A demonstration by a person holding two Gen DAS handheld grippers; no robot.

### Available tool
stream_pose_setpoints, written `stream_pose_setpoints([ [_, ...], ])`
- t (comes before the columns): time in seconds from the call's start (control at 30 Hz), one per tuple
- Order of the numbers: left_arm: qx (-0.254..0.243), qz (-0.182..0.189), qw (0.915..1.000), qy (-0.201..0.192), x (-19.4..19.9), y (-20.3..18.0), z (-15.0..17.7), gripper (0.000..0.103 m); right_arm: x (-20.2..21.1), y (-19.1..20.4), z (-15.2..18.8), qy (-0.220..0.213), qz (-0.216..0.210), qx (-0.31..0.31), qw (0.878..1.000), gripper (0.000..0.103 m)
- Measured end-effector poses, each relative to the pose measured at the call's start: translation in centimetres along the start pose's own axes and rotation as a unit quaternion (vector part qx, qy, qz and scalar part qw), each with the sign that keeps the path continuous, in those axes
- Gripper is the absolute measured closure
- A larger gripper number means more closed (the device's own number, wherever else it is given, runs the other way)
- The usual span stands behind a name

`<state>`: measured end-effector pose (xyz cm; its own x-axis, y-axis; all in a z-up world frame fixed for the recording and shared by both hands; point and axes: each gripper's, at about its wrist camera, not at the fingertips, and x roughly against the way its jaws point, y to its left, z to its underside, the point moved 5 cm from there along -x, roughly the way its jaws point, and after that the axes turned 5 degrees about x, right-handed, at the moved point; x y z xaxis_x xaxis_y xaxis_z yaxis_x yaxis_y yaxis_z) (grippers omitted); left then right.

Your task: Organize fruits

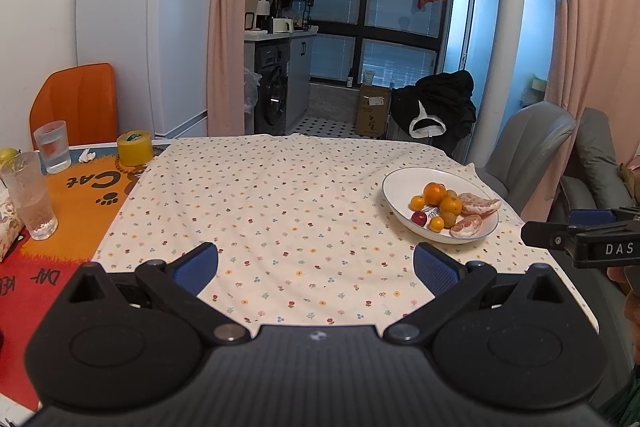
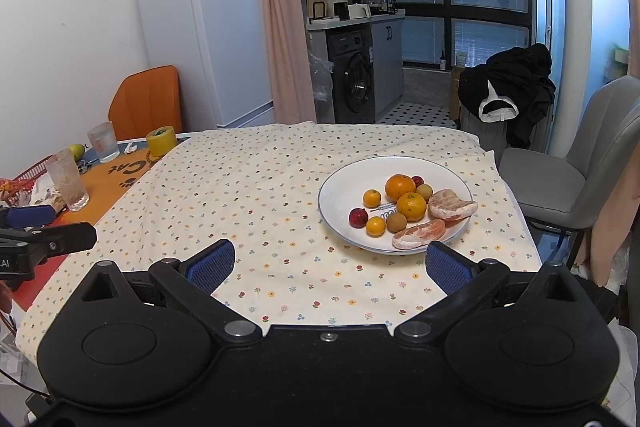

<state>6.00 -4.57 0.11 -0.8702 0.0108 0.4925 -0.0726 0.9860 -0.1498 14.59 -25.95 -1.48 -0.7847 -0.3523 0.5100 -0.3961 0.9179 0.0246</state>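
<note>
A white plate [image 2: 340,183] [image 1: 396,179] on the flowered tablecloth holds several fruits: two oranges [image 2: 400,187], small kumquats [image 2: 372,198], a dark red plum [image 2: 358,217] and two peeled pomelo pieces [image 2: 452,205]. My right gripper [image 2: 330,265] stands open just in front of the plate's near rim, with nothing between its blue pads. My left gripper [image 1: 316,265] is open too, over bare cloth left of the plate [image 1: 440,203]. Each gripper's side shows at the edge of the other's view.
Two drinking glasses [image 1: 30,195] [image 1: 54,146] and a yellow tape roll [image 1: 134,147] stand on the orange cat mat at the left. A red basket [image 2: 24,183] and a yellow-green fruit [image 2: 77,149] lie far left. A grey chair [image 2: 568,167] stands right of the table.
</note>
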Motion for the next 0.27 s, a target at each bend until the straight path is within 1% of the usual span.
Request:
stream_pose_setpoints([
  [0.27,0.000,0.004,1.0000,0.004,-0.15,-0.06,0.04,0.000,-0.02,-0.22,0.10,0.002,0.001,-0.001,1.000,0.000],
])
